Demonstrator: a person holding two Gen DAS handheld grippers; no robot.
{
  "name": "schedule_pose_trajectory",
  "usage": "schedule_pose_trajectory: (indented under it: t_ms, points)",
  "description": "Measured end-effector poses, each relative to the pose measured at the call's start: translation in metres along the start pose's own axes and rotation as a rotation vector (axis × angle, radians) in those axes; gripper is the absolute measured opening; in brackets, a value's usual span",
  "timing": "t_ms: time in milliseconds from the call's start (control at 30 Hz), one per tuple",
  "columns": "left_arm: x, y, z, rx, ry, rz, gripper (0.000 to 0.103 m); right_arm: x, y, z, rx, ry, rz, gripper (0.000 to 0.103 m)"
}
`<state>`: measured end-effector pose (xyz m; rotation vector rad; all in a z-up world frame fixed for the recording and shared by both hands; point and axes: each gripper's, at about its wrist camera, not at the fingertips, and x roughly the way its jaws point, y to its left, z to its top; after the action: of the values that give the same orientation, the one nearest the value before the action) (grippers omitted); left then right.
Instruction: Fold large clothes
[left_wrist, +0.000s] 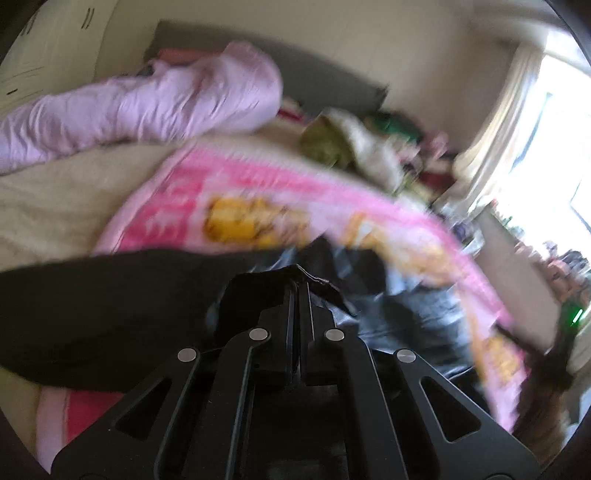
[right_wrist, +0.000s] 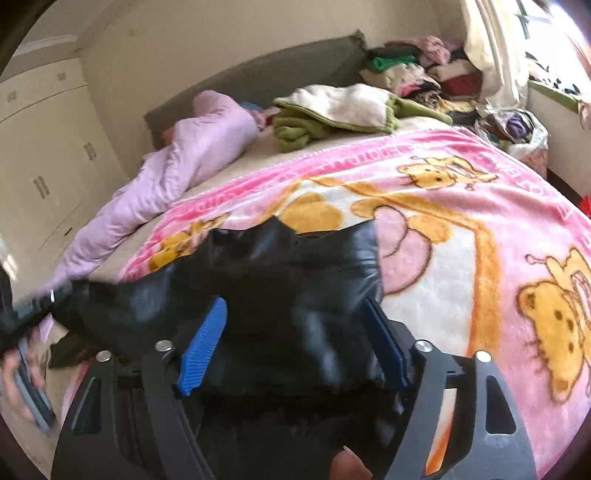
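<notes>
— What do the left tongs have hold of?

— A fold of the black jacket. Their two fingers are pressed together with the shiny dark cloth pinched at the tips.

— Where does the rest of it lie?

— One matte black part stretches off to the left across the bed; the glossier part bunches to the right of the tongs, over the pink blanket with yellow cartoon figures.

— And farther back?

— A pale lilac quilt is rolled up near the grey headboard. A green and cream cloth lies heaped beside it, with a curtain at a bright window on the right. The whole view is blurred.
</notes>
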<state>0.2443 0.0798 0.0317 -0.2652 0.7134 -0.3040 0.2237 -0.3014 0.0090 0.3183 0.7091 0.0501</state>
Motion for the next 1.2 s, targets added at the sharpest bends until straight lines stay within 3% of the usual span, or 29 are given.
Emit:
schedule_pose_trajectory:
  t_ms: [100,300,433,533,633,900,1067,1200]
  points:
    - [0.021,0.019,-0.021,-0.02,0.065,0.048,0.0,0.028,0.0,0.012,0.009,0.035,-0.012,0.063]
    - [0.026,0.034,-0.037,-0.021,0.086,0.073,0.0,0.088,-0.012,0.024,-0.011,0.119,-0.046,0.061]
    - [0.03,0.033,-0.044,-0.007,0.11,0.072,0.001,0.117,-0.033,0.013,-0.036,0.184,-0.171,0.061]
    - [0.04,0.027,-0.051,0.019,0.13,0.085,0.002,0.127,-0.046,0.003,-0.029,0.186,-0.188,0.061]
    - [0.048,0.025,-0.055,0.032,0.151,0.112,0.003,0.119,-0.05,0.006,0.0,0.173,-0.163,0.062]
    - [0.009,0.029,-0.038,0.0,0.094,0.129,0.036,0.048,-0.021,-0.004,-0.01,0.096,-0.002,0.065]
    - [-0.013,0.011,-0.032,0.029,0.053,0.126,0.036,0.029,0.007,-0.027,-0.106,0.127,0.024,0.065]
    - [-0.003,-0.018,-0.042,0.084,0.115,0.069,0.036,0.025,0.022,-0.042,-0.143,0.149,0.046,0.065]
